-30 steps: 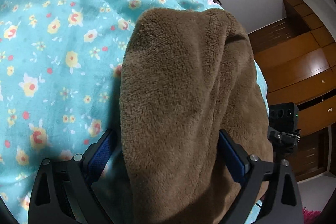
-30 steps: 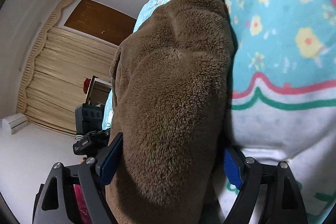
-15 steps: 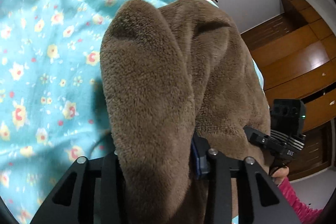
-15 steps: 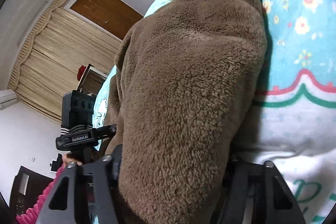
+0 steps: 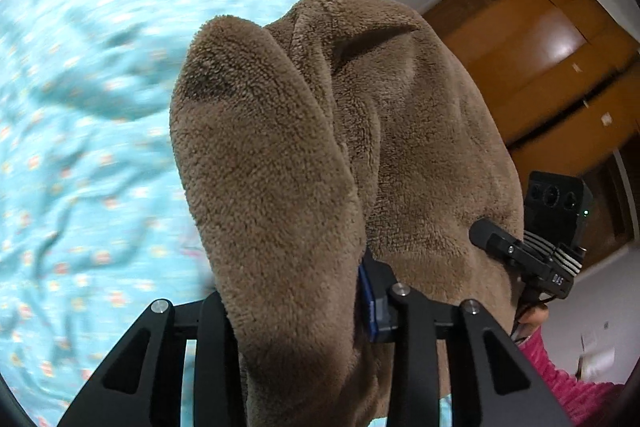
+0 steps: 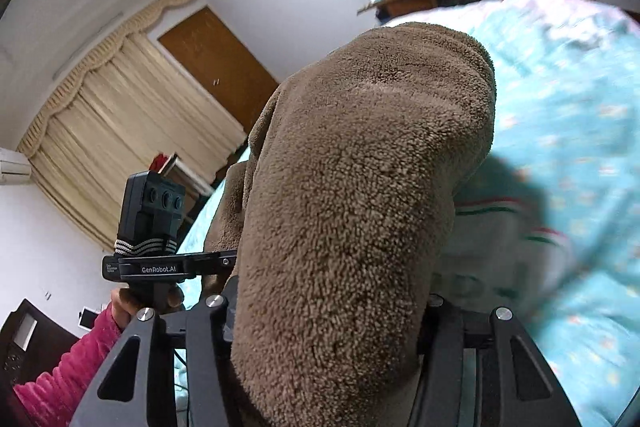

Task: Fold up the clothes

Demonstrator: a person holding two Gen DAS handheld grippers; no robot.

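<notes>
Our left tongs [image 5: 296, 311] and right tongs [image 6: 324, 323] each clenched the brown fleece garment [image 5: 340, 147] above the floral turquoise bedspread [image 5: 80, 147]; only the right view showed beige curtains [image 6: 100, 131].

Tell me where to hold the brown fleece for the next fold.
Keep to the near edge of the fleece, one bunched end in each gripper, coming from the near side. Left gripper and right gripper have thick folds between their jaws, and the rest hangs forward over the bedspread.
</notes>
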